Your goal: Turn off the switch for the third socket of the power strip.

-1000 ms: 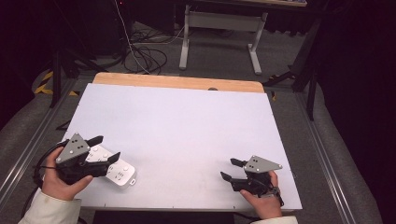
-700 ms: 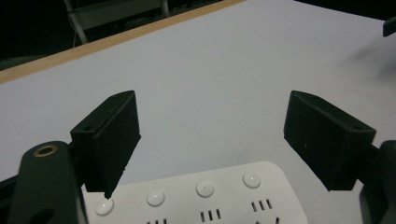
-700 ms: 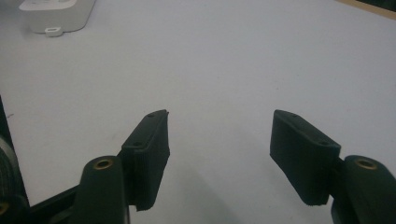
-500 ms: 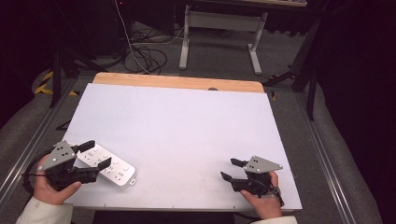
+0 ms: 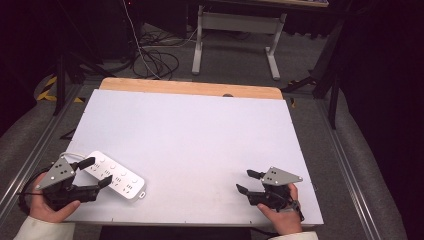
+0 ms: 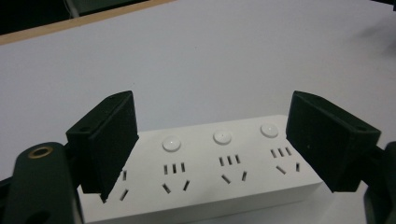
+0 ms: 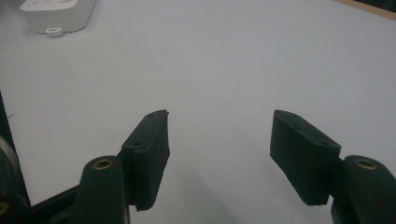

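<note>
Both grippers, left (image 5: 95,173) and right (image 5: 248,182), gape wide; smooth white rectangular power strip (image 5: 116,176) lies flat.

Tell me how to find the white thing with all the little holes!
Look at the big white table and go to its near left corner. There, by the left hand-held gripper, lies a long white power strip. It has rows of socket slots and round buttons on top, and nothing else lies on the table.
</note>
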`<control>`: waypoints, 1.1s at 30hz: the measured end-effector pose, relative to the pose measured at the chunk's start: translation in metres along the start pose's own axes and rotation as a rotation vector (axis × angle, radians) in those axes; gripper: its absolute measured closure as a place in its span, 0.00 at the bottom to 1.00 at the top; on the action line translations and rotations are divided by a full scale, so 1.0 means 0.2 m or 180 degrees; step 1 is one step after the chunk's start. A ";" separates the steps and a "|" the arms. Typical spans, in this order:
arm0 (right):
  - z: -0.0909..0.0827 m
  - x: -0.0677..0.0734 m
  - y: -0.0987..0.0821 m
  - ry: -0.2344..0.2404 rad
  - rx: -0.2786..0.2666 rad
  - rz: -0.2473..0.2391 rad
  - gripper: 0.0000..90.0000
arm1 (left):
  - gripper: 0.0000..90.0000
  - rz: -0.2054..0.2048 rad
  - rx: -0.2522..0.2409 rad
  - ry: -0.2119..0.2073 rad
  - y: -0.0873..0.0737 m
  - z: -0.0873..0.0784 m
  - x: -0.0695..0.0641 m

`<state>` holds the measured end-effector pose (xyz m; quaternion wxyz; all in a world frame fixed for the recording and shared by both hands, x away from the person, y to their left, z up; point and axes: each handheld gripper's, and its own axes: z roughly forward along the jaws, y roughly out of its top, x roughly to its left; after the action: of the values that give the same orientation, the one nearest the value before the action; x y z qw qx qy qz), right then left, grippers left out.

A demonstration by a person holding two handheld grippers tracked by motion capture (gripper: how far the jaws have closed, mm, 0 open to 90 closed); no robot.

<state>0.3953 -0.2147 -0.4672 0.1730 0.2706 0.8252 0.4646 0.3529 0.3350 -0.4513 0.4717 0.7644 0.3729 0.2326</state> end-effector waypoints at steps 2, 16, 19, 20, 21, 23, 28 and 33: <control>0.00 0.00 0.00 0.0001 -0.0004 0.0003 0.42 | 0.19 -0.0059 0.0021 0.0002 -0.02 0.01 0.01; 0.00 0.00 0.00 -0.0002 -0.0001 0.0013 0.42 | 0.19 -0.0225 0.0126 -0.0075 -0.13 0.04 0.02; 0.00 0.00 0.00 0.0004 0.0006 0.0009 0.42 | 0.19 -0.0169 0.0072 -0.0027 -0.11 0.05 0.01; 0.00 0.00 0.00 0.0011 0.0004 0.0011 0.42 | 0.19 -0.0155 0.0056 0.0008 -0.10 0.05 0.01; 0.01 0.00 0.00 0.0014 0.0005 0.0009 0.42 | 0.19 -0.0146 0.0059 0.0033 -0.10 0.05 0.00; 0.01 0.00 0.00 0.0017 0.0012 0.0004 0.42 | 0.19 -0.0183 0.0033 0.0025 -0.10 0.05 0.00; 0.01 0.00 0.00 0.0009 0.0013 0.0015 0.42 | 0.19 -0.0217 -0.0023 0.0010 -0.09 0.04 -0.01; 0.01 0.00 0.00 0.0014 0.0016 0.0015 0.42 | 0.20 -0.0252 0.0021 -0.0018 -0.09 0.04 -0.01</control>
<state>0.3970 -0.2142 -0.4684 0.1694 0.2721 0.8261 0.4635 0.3504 0.3339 -0.4699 0.4790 0.7513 0.4023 0.2103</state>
